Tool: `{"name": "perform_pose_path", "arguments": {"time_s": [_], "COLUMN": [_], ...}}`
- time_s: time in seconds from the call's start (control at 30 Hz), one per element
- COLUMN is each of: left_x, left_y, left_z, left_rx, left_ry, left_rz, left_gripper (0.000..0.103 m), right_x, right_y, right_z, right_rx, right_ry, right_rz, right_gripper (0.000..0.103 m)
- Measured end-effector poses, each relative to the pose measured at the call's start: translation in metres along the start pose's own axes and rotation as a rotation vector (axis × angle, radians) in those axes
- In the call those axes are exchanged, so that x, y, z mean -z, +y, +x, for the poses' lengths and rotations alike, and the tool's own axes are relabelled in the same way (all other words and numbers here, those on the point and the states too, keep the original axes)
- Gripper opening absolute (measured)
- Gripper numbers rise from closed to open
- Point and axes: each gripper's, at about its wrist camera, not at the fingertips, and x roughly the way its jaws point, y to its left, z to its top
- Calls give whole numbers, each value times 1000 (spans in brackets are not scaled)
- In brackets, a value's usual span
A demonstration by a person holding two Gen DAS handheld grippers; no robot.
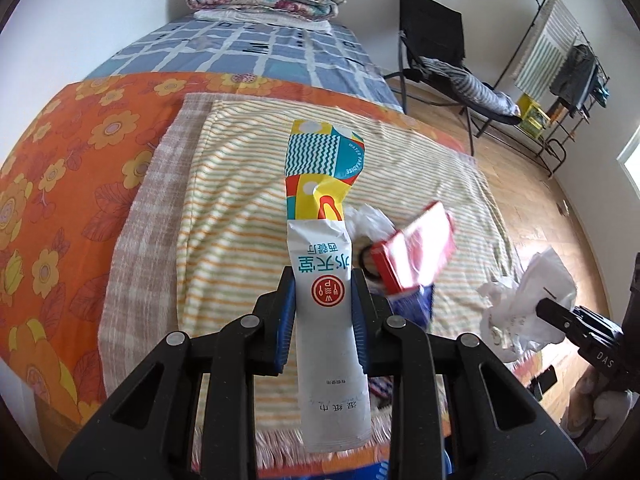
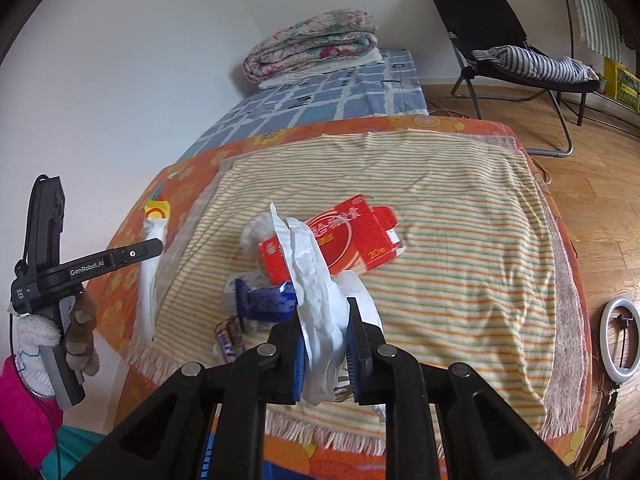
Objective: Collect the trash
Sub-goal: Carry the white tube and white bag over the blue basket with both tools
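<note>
My left gripper (image 1: pixel 323 290) is shut on a long white wet-wipe wrapper (image 1: pixel 320 184) with a colourful top end, lifted above the striped towel (image 1: pixel 240 184). The right wrist view shows the same gripper (image 2: pixel 157 246) and wrapper (image 2: pixel 149 280) at the left, held by a gloved hand. My right gripper (image 2: pixel 325 314) is shut on a crumpled white plastic bag (image 2: pixel 316 280), which also shows at the right of the left wrist view (image 1: pixel 524 300). On the towel lie a red carton (image 2: pixel 340 236), a blue wrapper (image 2: pixel 264 304) and a white tissue wad (image 2: pixel 256 230).
The striped towel (image 2: pixel 460 240) covers an orange flowered sheet (image 1: pixel 60 184) on a bed. Folded quilts (image 2: pixel 316 40) lie at the bed's far end. On the wooden floor to the right stand a black chair (image 2: pixel 500 40), a drying rack (image 1: pixel 560 60) and a ring light (image 2: pixel 620 336).
</note>
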Motion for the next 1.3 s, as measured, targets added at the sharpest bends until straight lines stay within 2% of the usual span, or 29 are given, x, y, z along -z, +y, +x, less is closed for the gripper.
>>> {"name": "perform_pose_path", "arguments": {"time_s": [0.33,0.6,0.83,1.3], "left_x": [49,93,129,188], "left_y": [-25,-42,-56,-65], "left_z": [-36,-49,-51,-38], "left_rx": [-4,23,29,26], "left_ry": [-21,-6,15,90], "left_rz": [92,137,199,246], "left_gripper": [25,25,25,25], "right_x": [45,86,123,185], "right_y": [32,49,62,65], "right_z": [-25,-37,-39,-14], "right_rx": [-45,-92,-126,-127], "right_ry": [17,43,79,225], "right_rz": [-104,-127,-146,-165], "right_gripper": [15,15,15,15]}}
